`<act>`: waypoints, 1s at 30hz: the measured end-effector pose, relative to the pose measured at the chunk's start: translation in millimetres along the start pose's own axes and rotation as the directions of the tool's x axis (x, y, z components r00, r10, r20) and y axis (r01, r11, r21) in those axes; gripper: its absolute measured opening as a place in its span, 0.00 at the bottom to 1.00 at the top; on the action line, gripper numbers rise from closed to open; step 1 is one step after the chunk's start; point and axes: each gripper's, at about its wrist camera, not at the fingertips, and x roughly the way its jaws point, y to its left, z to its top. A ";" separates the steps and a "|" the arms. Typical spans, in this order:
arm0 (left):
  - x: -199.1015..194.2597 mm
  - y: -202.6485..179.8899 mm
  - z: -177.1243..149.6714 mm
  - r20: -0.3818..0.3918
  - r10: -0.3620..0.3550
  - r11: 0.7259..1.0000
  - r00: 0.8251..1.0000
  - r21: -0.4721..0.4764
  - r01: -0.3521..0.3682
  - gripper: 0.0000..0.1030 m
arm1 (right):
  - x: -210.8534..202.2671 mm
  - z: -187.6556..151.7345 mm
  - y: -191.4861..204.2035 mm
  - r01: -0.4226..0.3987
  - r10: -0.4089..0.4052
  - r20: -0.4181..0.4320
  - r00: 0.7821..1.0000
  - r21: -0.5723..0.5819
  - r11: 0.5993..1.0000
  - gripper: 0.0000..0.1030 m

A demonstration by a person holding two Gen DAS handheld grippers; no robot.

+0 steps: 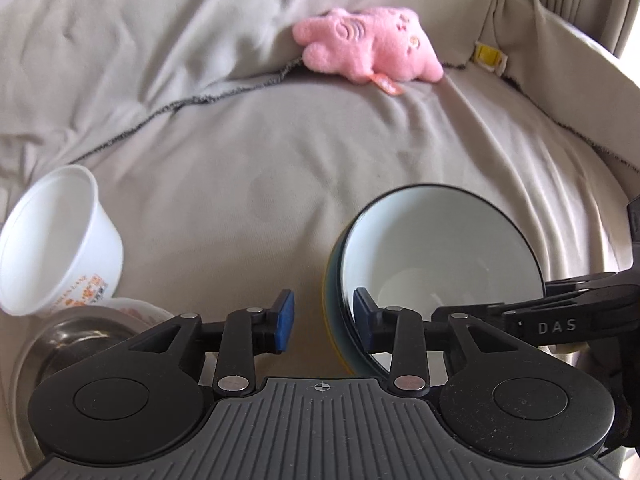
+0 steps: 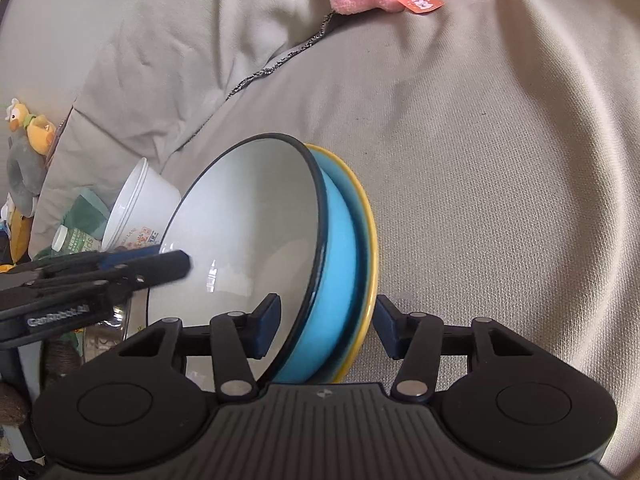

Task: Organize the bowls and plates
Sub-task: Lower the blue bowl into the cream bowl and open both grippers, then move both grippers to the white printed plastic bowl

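A blue bowl with a white inside sits tilted on its side inside a yellow-rimmed plate on the grey sofa cover. My right gripper is open, its pads on either side of the bowl and plate edge, not pressing them. In the left wrist view the same bowl stands at the right. My left gripper is open, its right pad inside the bowl's rim and its left pad outside. A white plastic bowl leans on a steel bowl at the left.
A pink plush toy lies at the back of the seat. The grey cover is creased, with a dark seam. Soft toys and a bottle sit at the far left of the right wrist view.
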 end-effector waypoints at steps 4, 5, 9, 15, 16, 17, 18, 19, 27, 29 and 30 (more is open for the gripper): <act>20.3 -0.4 -0.7 -0.073 -0.063 0.996 0.995 -0.059 0.059 0.36 | 1.4 -0.5 -3.5 -0.022 0.022 -0.014 1.000 0.007 1.000 0.49; 24.2 -1.0 -0.6 -0.086 -0.072 0.995 0.994 -0.069 0.066 0.37 | 2.4 -0.2 -4.0 -0.027 0.027 -0.016 1.000 0.009 1.000 0.46; 29.1 -4.4 -1.3 -0.092 -0.075 0.995 0.993 -0.071 0.068 0.44 | 4.7 1.9 -0.8 -0.021 0.021 -0.002 1.000 0.001 1.000 0.46; 30.6 3.1 -2.7 -0.093 -0.107 0.990 0.990 -0.107 0.097 0.43 | 7.5 4.4 5.5 -0.001 0.003 0.046 0.999 -0.034 0.999 0.47; 30.8 3.8 -2.6 -0.088 -0.109 0.989 0.990 -0.111 0.099 0.43 | 8.3 6.3 6.5 0.004 -0.002 0.051 0.999 -0.033 0.999 0.48; 30.8 4.3 -2.1 -0.083 -0.107 0.989 0.991 -0.112 0.098 0.43 | 9.6 8.9 8.0 0.008 -0.007 0.054 0.998 -0.031 0.999 0.48; 31.5 4.4 0.6 -0.078 -0.103 0.990 0.992 -0.108 0.094 0.43 | 11.8 13.2 8.8 0.014 -0.012 0.060 0.998 -0.031 0.999 0.49; 32.5 5.3 2.5 -0.071 -0.098 0.990 0.993 -0.104 0.090 0.43 | 14.2 16.4 9.3 0.018 -0.016 0.065 0.998 -0.033 0.999 0.49; 39.7 19.3 10.1 -0.053 -0.109 0.984 0.993 -0.144 0.101 0.38 | 17.0 22.7 10.5 0.050 -0.046 0.077 0.996 -0.051 0.997 0.49; 36.5 25.0 9.0 -0.047 -0.128 0.979 0.991 -0.166 0.118 0.31 | 11.9 20.0 12.2 0.081 -0.074 0.100 0.992 -0.063 0.995 0.49; 33.2 28.9 8.6 -0.036 -0.133 0.976 0.990 -0.178 0.125 0.32 | 7.8 19.6 13.4 0.102 -0.093 0.111 0.989 -0.070 0.992 0.49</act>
